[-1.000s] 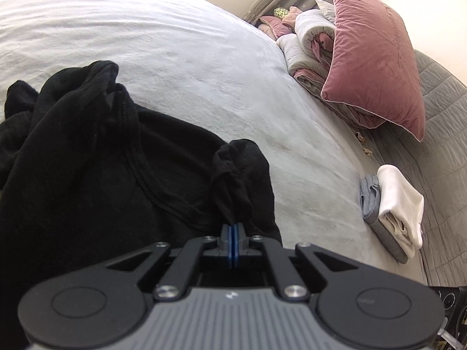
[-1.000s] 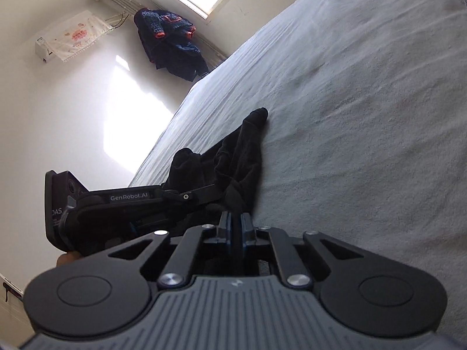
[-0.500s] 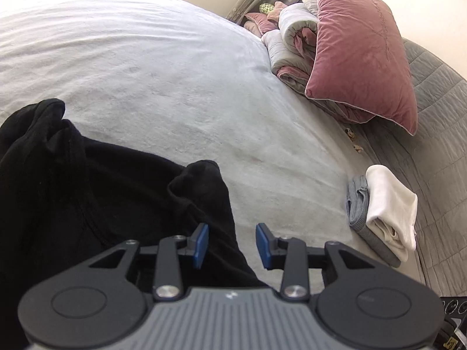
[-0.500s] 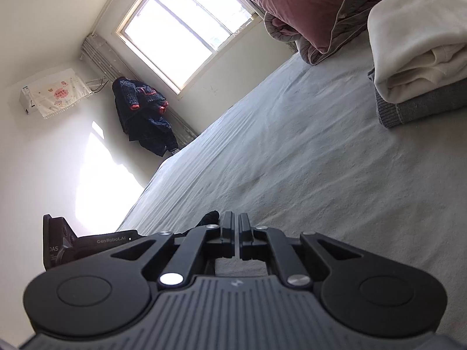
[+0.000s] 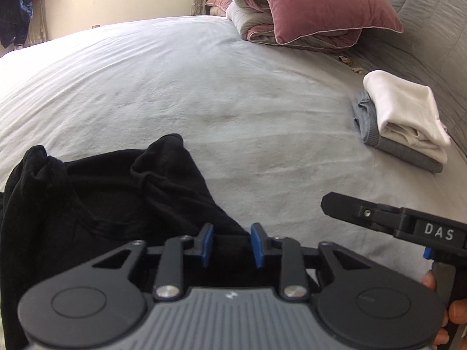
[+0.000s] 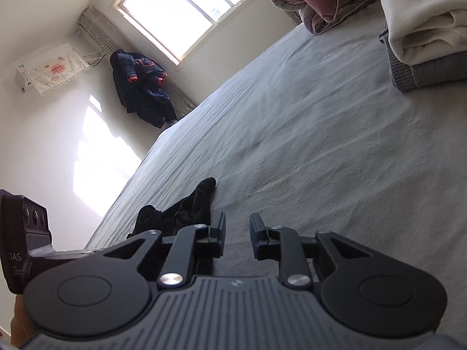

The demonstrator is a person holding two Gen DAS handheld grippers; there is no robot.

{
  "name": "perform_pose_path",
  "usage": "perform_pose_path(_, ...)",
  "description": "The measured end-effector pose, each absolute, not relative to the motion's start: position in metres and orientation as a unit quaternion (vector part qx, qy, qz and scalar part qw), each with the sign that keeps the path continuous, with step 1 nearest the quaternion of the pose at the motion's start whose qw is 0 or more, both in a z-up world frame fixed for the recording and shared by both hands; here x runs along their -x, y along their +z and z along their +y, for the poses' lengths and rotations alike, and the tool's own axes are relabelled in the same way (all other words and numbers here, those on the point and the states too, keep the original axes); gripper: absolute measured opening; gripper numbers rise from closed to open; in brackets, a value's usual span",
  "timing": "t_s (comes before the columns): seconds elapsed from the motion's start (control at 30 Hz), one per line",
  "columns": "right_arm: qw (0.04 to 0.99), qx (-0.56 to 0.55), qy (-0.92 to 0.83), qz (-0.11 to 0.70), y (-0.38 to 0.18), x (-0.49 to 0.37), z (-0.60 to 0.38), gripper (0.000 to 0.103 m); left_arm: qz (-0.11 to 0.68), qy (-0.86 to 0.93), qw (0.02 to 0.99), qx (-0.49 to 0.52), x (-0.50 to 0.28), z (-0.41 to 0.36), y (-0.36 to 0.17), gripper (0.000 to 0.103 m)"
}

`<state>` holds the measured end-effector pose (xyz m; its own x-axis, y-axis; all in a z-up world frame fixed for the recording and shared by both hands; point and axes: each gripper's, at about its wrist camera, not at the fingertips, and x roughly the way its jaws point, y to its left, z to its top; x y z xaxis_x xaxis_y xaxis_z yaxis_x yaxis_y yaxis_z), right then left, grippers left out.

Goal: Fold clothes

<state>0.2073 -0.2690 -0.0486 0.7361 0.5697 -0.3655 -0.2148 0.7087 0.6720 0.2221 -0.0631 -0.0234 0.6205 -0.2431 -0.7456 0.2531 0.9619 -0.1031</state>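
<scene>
Black shirt (image 5: 96, 204) lies crumpled at bed's (image 5: 233, 102) near edge; regrasp step. Left tool (image 5: 230, 245) closing over it, pads not pressing; right tool (image 6: 237, 234) opening, empty. Next: pinch a hem.

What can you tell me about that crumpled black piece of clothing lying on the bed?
The black garment is a soft, thin knit, perhaps a T-shirt, with a stitched curved seam like a neckline. It lies bunched and unfolded on the pale grey bedsheet, two rumpled peaks poking up along its far edge. From the right wrist view only a narrow twisted end shows. It sits well apart from the folded white and grey stack. Its near edge runs under the left gripper, whose blue pads do not pinch it.
</scene>
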Motion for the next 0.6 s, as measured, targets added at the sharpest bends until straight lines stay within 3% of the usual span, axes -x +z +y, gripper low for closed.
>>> perform_pose_path(0.07,0.879,-0.304,0.229,0.286,-0.048,-0.206,-0.266,0.044,0.403,-0.129,0.905,0.04,-0.216,-0.045,-0.025,0.004)
perform_pose_path(0.27,0.866,-0.311,0.266,0.287,-0.049,-0.206,-0.259,0.044,0.374,-0.089,0.9,0.207,-0.192,0.028,-0.029,0.002)
perform_pose_path(0.6,0.832,-0.304,0.339,0.316,-0.051,-0.205,-0.23,0.044,0.362,-0.084,0.853,0.366,-0.166,0.095,-0.048,0.002)
